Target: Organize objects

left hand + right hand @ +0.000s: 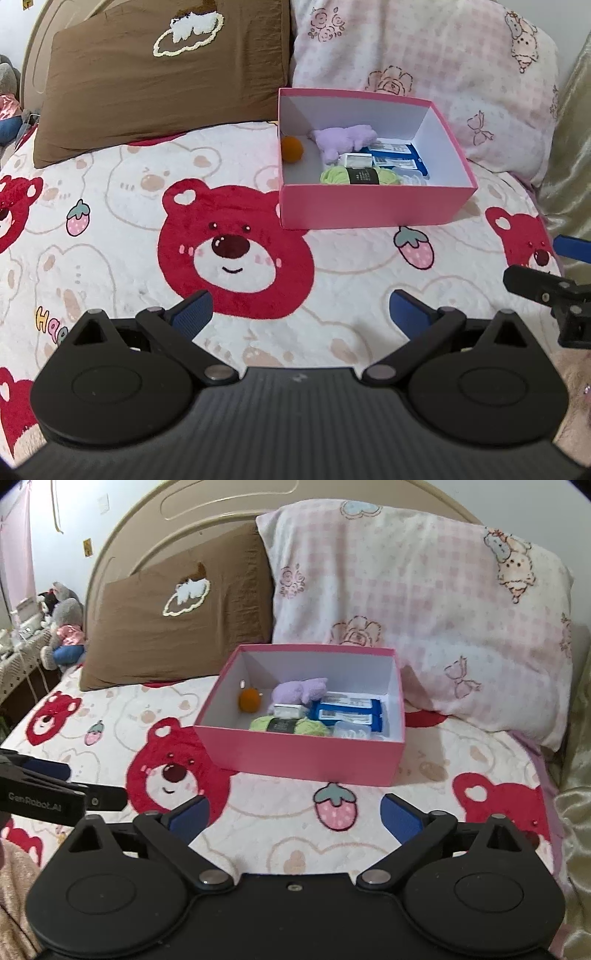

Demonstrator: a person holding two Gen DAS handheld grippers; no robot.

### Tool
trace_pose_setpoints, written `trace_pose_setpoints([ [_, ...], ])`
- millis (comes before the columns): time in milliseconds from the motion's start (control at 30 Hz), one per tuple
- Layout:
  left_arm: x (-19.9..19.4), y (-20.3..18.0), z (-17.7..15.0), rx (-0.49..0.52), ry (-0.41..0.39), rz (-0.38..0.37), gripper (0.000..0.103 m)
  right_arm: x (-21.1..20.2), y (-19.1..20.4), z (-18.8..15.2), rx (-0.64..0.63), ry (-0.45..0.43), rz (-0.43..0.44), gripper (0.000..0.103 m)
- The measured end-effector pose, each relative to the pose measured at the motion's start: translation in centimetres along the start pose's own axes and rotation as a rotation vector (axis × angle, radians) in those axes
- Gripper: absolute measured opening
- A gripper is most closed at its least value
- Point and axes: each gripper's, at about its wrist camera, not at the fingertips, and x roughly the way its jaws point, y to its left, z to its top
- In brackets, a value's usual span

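so both grippers hover empty over the blanket, short of the pink box [295, 764].

left gripper [300, 310] and right gripper [291, 814] each have fingers spread wide with nothing between them. the box sits on the bear blanket [110, 206] in front of the pillows, holding an orange ball [250, 700], purple plush [301, 689], green yarn [291, 725] and blue packets [347, 710]. it looks like light, thin card that would buckle if squeezed mid-wall, so better pinched at a rim near a corner.
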Motion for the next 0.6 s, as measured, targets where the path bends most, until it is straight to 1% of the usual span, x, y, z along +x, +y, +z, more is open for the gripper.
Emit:
trace_pose_setpoints([
  [100, -0.12, -0.16, -0.10, 0.005, -0.002, 0.002, 0.103, 0.08, -0.01, -0.06, 0.003, 0.019, 0.024, 0.103],
  [167, -0.21, -0.21, -0.14, 0.000, 0.001, -0.006, 0.103, 0.18, 0.08, -0.08, 0.000, 0.031, 0.018, 0.103],
  [433, -0.43, -0.53, -0.18, 0.002, 0.017, 0.011, 0.103, 0.07, 0.12, 0.08, 0.002, 0.042, -0.003, 0.103],
  [600, -0.49, -0.92, 0.09, 0.015, 0.033, 0.004, 0.103, -0.21, -0.18, 0.21, 0.037, 0.044, -0.020, 0.103],
])
